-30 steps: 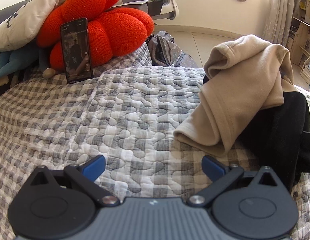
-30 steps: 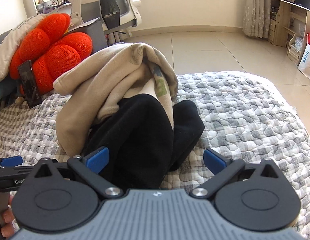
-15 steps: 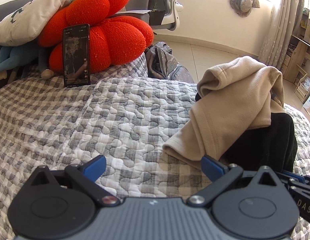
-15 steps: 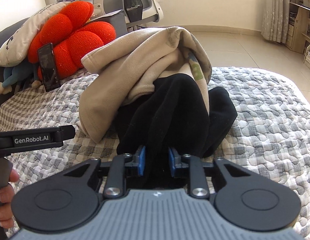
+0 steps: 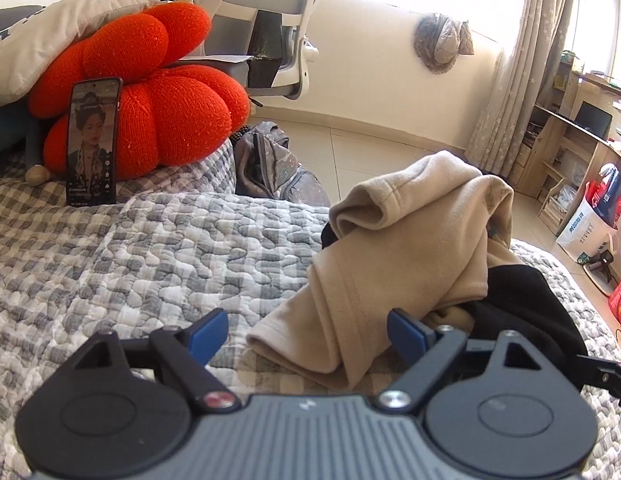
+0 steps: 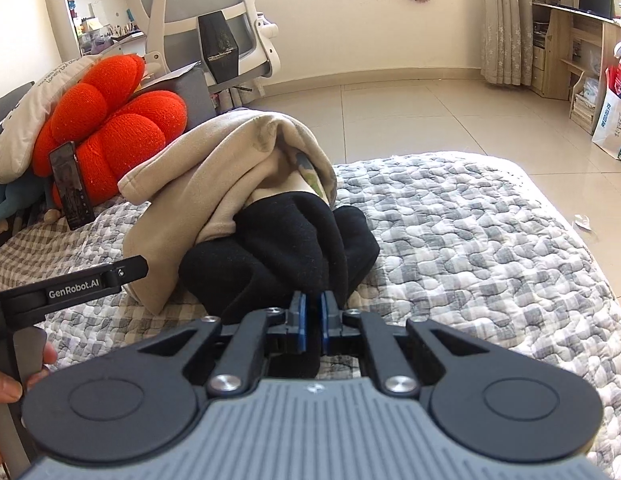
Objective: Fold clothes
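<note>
A beige garment (image 5: 410, 240) lies crumpled over a black garment (image 6: 278, 248) on the grey checked quilt (image 5: 150, 248). In the left wrist view my left gripper (image 5: 306, 336) hangs just above the quilt. Its jaws are closing, and the beige hem lies between the blue pads (image 5: 208, 332) without being pressed. In the right wrist view my right gripper (image 6: 313, 320) is shut on a fold at the near edge of the black garment. One finger (image 6: 90, 284) of the left gripper, held by a hand (image 6: 6, 380), reaches in beside the beige garment (image 6: 214, 184).
A red flower cushion (image 5: 150, 92) with a phone (image 5: 92, 140) leaning on it and a white pillow (image 5: 50, 28) sit at the quilt's far left. Beyond the bed are a grey backpack (image 5: 270, 164), an office chair (image 6: 214, 20), tiled floor, wooden shelves (image 6: 570, 40) and bags (image 5: 594, 216).
My right gripper closed on the black garment and drew back a little with it. My left gripper turned toward the beige hem, which now lies between its slightly narrower jaws.
</note>
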Action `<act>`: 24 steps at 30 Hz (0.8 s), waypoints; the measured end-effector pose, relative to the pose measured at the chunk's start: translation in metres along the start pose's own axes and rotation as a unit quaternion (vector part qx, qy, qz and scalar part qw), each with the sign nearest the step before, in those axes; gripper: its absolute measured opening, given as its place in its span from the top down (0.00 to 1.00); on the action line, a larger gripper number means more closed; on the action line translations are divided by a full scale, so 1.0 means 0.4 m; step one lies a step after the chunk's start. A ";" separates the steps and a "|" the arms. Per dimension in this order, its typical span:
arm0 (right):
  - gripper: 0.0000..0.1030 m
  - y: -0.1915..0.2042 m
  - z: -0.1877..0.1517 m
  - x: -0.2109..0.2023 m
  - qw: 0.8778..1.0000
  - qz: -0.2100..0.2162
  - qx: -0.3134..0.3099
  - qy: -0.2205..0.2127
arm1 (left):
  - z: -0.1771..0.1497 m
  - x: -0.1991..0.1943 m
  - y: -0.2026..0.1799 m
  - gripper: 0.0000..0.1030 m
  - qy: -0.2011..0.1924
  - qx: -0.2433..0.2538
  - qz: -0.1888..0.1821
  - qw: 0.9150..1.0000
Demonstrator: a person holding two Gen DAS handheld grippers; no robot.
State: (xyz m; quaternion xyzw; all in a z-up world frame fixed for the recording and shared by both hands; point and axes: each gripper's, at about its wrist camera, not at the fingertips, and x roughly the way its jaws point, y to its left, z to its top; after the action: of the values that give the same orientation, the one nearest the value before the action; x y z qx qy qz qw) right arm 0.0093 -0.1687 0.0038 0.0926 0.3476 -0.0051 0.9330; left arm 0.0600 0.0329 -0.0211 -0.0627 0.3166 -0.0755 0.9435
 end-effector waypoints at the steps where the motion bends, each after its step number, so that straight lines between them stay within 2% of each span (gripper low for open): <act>1: 0.92 -0.001 0.000 0.001 1.000 -0.007 -0.002 -0.001 | 0.001 0.003 -0.003 0.18 -0.003 -0.005 -0.006 1.000; 2: 0.92 -0.003 -0.001 0.002 1.000 -0.012 -0.003 -0.002 | 0.002 0.006 -0.006 0.24 -0.005 -0.009 -0.015 1.000; 4: 0.92 -0.008 -0.002 0.004 1.000 -0.018 -0.002 -0.004 | 0.002 0.012 -0.009 0.41 0.002 -0.019 -0.037 0.999; 6: 0.92 -0.008 -0.001 0.006 1.000 -0.019 0.001 -0.005 | 0.001 0.027 -0.008 0.87 0.031 -0.034 -0.071 0.996; 8: 0.92 -0.008 0.000 0.007 1.000 -0.022 0.000 -0.008 | -0.002 0.024 -0.005 0.89 0.036 -0.050 -0.072 0.996; 12: 0.92 -0.019 0.005 0.008 0.999 -0.034 0.003 -0.016 | 0.009 -0.023 -0.001 0.94 0.014 -0.055 -0.061 0.997; 16: 0.92 -0.034 0.010 0.006 0.999 -0.044 0.012 -0.023 | 0.023 -0.090 0.006 0.95 -0.006 -0.061 -0.054 0.997; 20: 0.92 -0.047 0.014 0.002 0.998 -0.054 0.018 -0.030 | 0.030 -0.131 0.010 0.95 -0.011 -0.061 -0.042 0.997; 24: 0.92 -0.062 0.021 0.000 0.997 -0.070 0.017 -0.039 | 0.034 -0.150 0.015 0.95 -0.012 -0.043 -0.003 0.999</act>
State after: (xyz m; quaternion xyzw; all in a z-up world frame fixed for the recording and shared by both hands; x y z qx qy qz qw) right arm 0.0128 -0.1946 0.0057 0.0837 0.3166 -0.0802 0.9415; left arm 0.0216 0.0508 0.0241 -0.1051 0.3082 -0.0635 0.9434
